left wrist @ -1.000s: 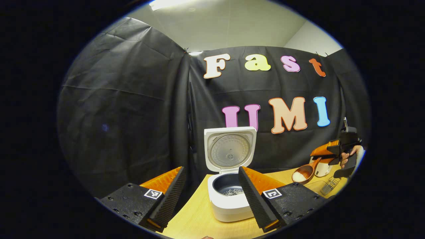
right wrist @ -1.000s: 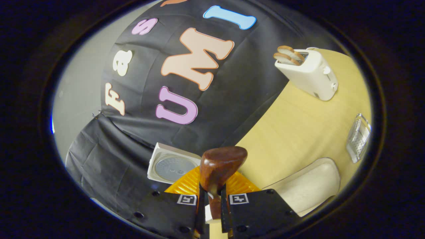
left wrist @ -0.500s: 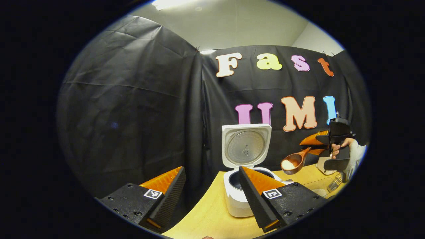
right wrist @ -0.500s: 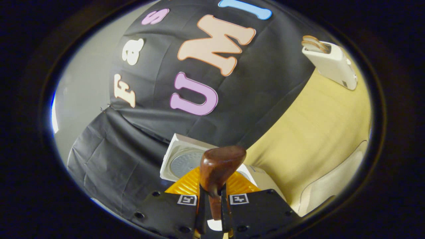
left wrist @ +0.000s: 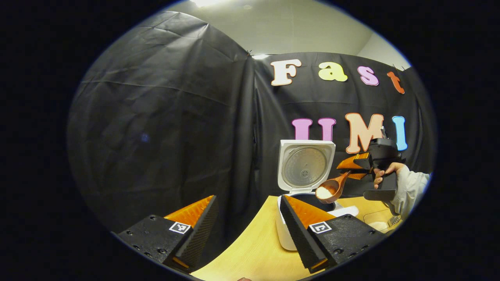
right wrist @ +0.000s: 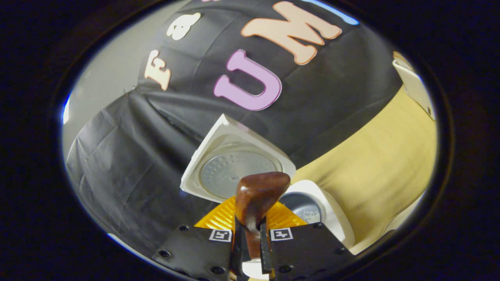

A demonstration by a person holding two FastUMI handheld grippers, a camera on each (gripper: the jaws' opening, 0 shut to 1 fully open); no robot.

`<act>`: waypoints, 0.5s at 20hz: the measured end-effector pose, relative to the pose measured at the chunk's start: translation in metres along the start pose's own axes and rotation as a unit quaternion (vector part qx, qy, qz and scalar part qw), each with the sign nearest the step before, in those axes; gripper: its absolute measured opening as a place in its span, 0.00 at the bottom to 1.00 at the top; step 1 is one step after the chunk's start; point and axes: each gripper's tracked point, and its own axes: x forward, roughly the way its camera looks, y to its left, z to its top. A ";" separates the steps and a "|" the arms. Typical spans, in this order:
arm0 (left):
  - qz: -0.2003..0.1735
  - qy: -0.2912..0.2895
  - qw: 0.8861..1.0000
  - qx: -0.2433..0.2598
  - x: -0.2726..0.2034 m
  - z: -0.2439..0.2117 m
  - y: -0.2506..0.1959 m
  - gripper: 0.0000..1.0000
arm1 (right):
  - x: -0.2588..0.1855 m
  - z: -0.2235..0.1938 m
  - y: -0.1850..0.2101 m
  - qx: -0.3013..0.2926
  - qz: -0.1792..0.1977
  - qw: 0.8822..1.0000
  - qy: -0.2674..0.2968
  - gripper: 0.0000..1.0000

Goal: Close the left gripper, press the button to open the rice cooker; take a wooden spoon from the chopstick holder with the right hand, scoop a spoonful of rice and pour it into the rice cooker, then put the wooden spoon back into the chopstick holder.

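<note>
In the right gripper view, the right gripper (right wrist: 250,244) is clamped on the handle of the wooden spoon (right wrist: 258,195), both fingers pressed against the shaft and the bowl's brown back rising just ahead of them. Beyond the spoon sits the rice cooker (right wrist: 332,218), its lid (right wrist: 230,166) standing open and its dark inner pot (right wrist: 306,210) showing a few pale grains at the bottom. The yellow worktop (right wrist: 386,164) stretches to the right, with a white appliance (right wrist: 416,88) at the far right edge; what it is cannot be told here.

In the left gripper view, the left gripper (left wrist: 250,226) has its fingers spread well apart and grips nothing; it hangs over the near edge of the worktop (left wrist: 254,253). The rice cooker (left wrist: 287,234) stands just behind its right finger, lid (left wrist: 305,166) upright against the black cloth wall (left wrist: 164,128). Farther right, a hand (left wrist: 384,173) in a pale sleeve (left wrist: 410,187) holds the right gripper (left wrist: 349,168), from which the wooden spoon (left wrist: 330,190) slopes down to the left. Its bowl carries a small heap of white rice (left wrist: 323,192) and hangs above the cooker's open pot, not touching it
</note>
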 end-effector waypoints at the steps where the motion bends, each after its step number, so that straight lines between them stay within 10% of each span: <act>1: 0.004 0.001 1.000 -0.005 -0.001 -0.002 0.004 0.93 | 0.006 -0.007 0.002 -0.028 -0.005 1.000 0.001 0.24; 10: 0.029 0.009 0.999 -0.019 -0.004 -0.014 0.024 0.92 | 0.039 -0.048 0.007 -0.274 -0.039 0.961 0.009 0.19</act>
